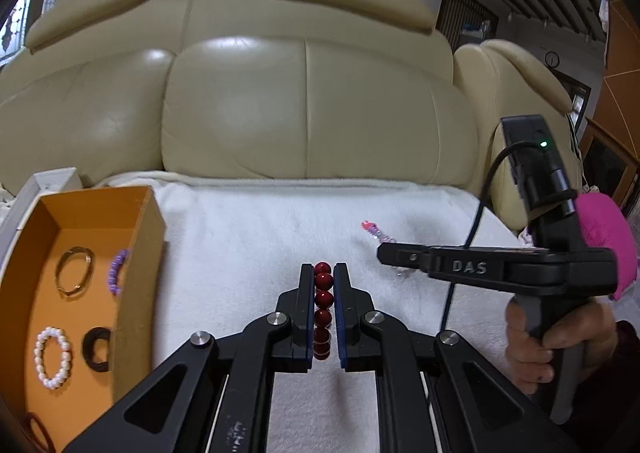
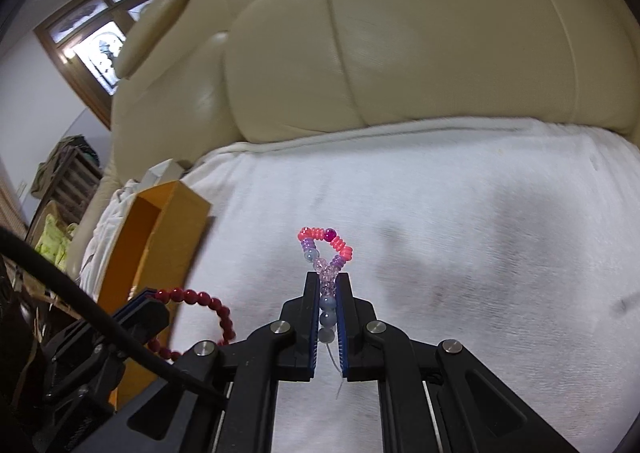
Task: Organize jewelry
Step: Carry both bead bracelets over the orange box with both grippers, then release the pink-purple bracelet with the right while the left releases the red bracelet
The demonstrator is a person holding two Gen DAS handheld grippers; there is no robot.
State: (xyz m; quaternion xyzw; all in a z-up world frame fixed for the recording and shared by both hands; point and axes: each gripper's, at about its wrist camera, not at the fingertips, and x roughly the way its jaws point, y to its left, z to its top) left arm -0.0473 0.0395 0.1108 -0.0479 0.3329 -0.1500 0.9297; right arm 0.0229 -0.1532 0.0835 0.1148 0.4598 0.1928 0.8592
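My left gripper (image 1: 323, 269) is shut on a red bead bracelet (image 1: 323, 299), held above the white towel (image 1: 256, 237); the bracelet also shows in the right wrist view (image 2: 208, 303). My right gripper (image 2: 327, 277) is shut on a pink and purple bead bracelet (image 2: 326, 245), whose loop sticks out past the fingertips; it shows in the left wrist view (image 1: 374, 231). An orange box (image 1: 80, 221) at the left holds a gold bangle (image 1: 75, 271), a purple bead bracelet (image 1: 117, 271), a pearl bracelet (image 1: 53, 357) and a dark ring-shaped band (image 1: 96, 349).
A beige leather sofa back (image 1: 304, 101) rises behind the towel. A white box (image 1: 52, 183) stands behind the orange box, which also shows in the right wrist view (image 2: 160, 237). A pink cushion (image 1: 608, 237) lies at the right.
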